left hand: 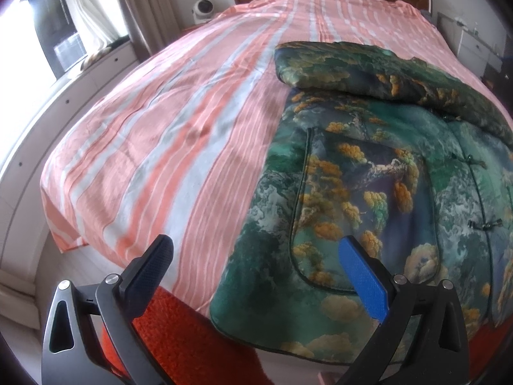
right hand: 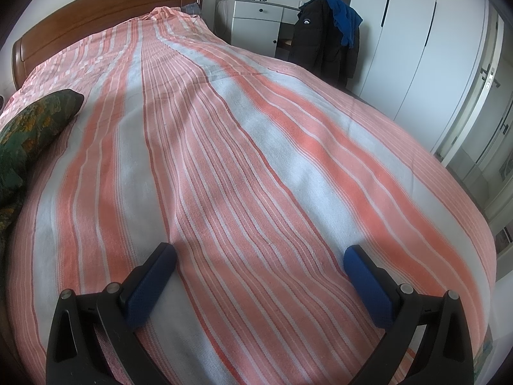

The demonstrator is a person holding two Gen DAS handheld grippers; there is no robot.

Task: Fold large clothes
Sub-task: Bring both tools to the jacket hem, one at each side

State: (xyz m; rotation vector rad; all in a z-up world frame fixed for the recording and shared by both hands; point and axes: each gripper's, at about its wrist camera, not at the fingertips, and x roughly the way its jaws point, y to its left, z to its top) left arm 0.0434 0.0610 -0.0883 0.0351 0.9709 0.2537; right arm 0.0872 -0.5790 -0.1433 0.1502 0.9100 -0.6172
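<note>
My left claw's matt black plastic arms carry textured blue pads. The green-and-gold printed padded jacket looks satiny; the pink-and-grey striped woven bedsheet matt; the brown wooden headboard glossy.

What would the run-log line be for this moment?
stage: pre-grasp | green printed jacket: flat on striped bedspread, sleeve folded across top | left gripper: jaws open, empty | right gripper: jaws open, empty

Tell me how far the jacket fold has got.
Done: one sleeve already lies folded across the jacket, which sits flat on the bed. In hand: nothing; the left gripper and right gripper are both open and empty. Left: the body still lies unfolded, its hem toward the bed's foot.
</note>
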